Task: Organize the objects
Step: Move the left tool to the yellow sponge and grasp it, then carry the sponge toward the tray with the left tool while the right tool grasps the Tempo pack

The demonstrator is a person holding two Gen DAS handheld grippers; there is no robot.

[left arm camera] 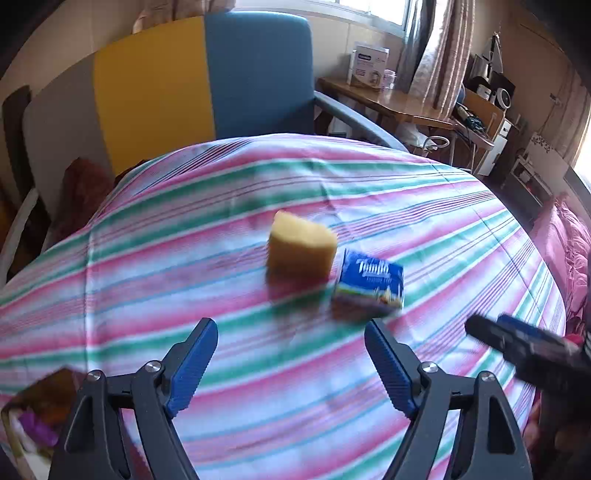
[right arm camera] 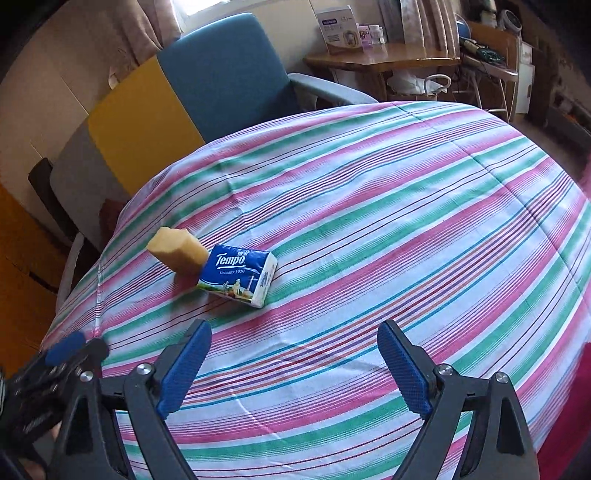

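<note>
Your left gripper (left arm camera: 290, 363) stands with its blue pads spread wide and nothing between them, hanging above the striped cloth (left arm camera: 258, 406) just short of the tissue pack (left arm camera: 369, 282). Your right gripper (right arm camera: 293, 369) is likewise wide apart and empty, over bare cloth on the near side of that same pack. In the left wrist view the right gripper's blurred tip pokes in at the right edge, nearer to you than the pack; in the right wrist view the left gripper's tip shows at the lower left, also nearer than the pack. The tissue pack, blue with Tempo printed on it, lies flat on the cloth, apart from both tools. The yellow sponge (right arm camera: 177, 253) stands on edge right against the pack's far left side, seemingly touching it. Beyond the pack, past the cloth's far edge, stands a chair with a blue and yellow back (right arm camera: 221, 74). Farther off to the right of the pack sits a wooden desk (right arm camera: 380, 59) bearing a white box (right arm camera: 338, 31).
</note>
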